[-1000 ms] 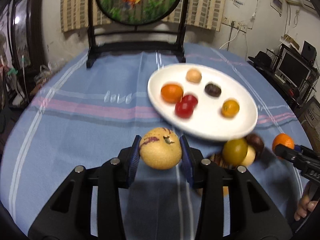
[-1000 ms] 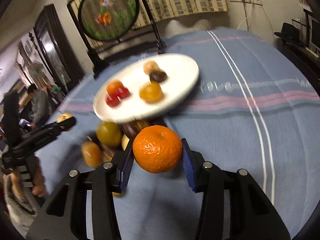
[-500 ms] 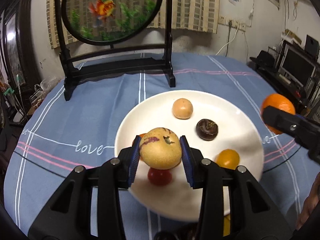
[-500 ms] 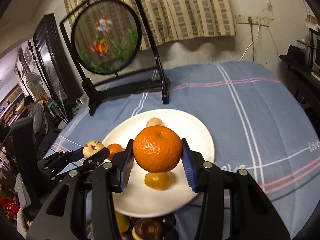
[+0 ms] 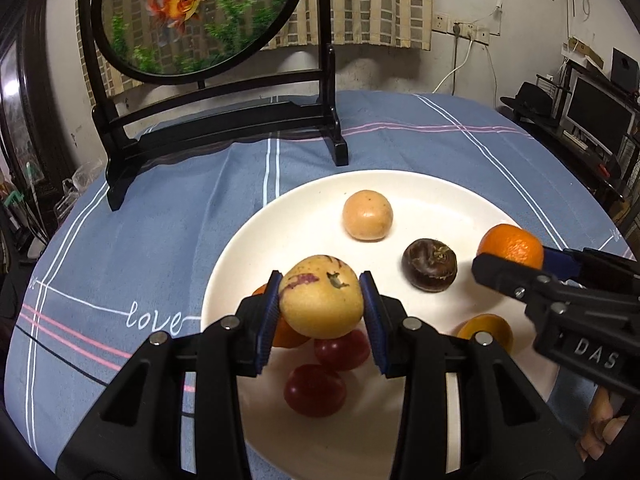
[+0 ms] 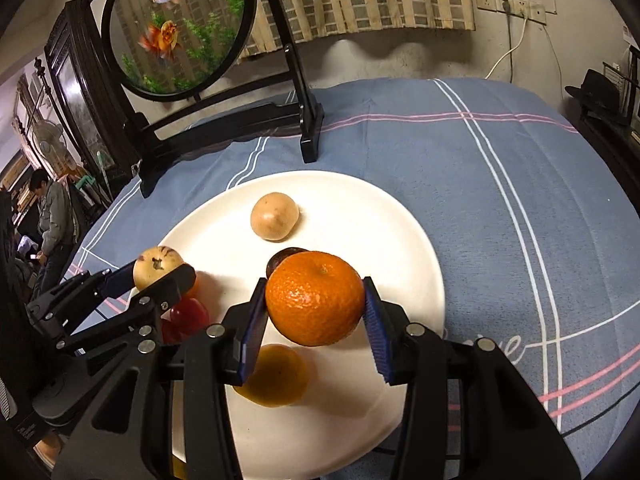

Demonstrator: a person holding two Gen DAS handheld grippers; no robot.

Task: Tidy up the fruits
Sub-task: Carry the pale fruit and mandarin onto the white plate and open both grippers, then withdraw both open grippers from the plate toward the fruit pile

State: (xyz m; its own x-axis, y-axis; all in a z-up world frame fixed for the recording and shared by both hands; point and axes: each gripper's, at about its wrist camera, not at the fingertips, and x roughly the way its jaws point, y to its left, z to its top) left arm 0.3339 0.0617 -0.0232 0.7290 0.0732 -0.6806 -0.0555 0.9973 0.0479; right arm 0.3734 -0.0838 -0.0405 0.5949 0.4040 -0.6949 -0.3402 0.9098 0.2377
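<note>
L tongs point(image 5: 320, 312) clamp the speckled yellow fruit point(image 5: 320, 302) & R tongs point(image 6: 316, 312) clamp the tangerine point(image 6: 315, 298), both above the crowded plate point(image 5: 432, 196), so dropping either could scatter fruit already there.

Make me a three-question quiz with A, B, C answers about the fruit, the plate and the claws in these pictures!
1. Where is the dark brown fruit?
A. on the white plate
B. on the blue cloth
C. in a claw

2. How many red fruits lie on the plate?
A. none
B. two
C. five

3. What is the right claw doing?
A. hanging open and empty
B. gripping the orange
C. gripping a banana

Answers:
1 A, it sits on the plate near the tan fruit.
2 B, two red ones lie side by side under the left claw, which grips the yellow fruit with purple streaks.
3 B, both blue pads press the orange's sides.
</note>
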